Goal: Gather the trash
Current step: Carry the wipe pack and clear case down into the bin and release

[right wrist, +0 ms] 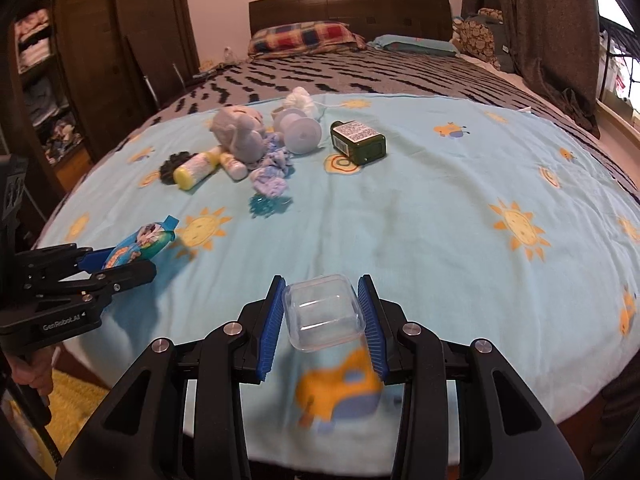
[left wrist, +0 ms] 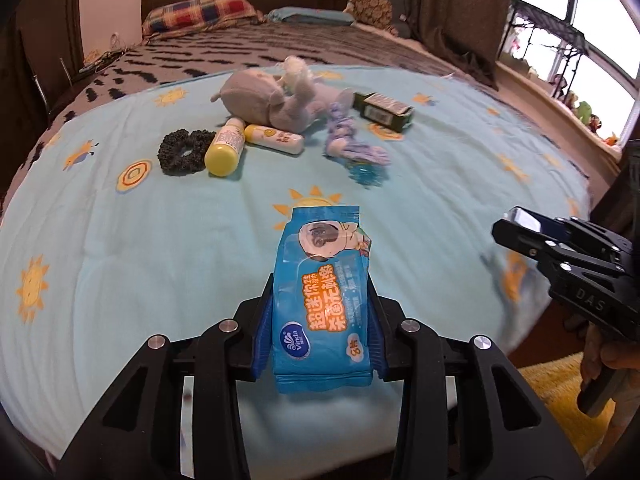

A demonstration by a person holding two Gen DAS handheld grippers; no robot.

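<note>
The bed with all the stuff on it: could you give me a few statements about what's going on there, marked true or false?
1. The left gripper holds a blue wet-wipes pack. True.
2. The right gripper is empty. False: it is shut on a clear plastic box.
3. A dark green box lies on the light blue sheet. True.
4. The yellow-capped bottle stands upright. False: it lies on its side, beside a dark scrunchie.
5. The grey plush toy sits on the pillow. False: it lies on the sheet.
</note>
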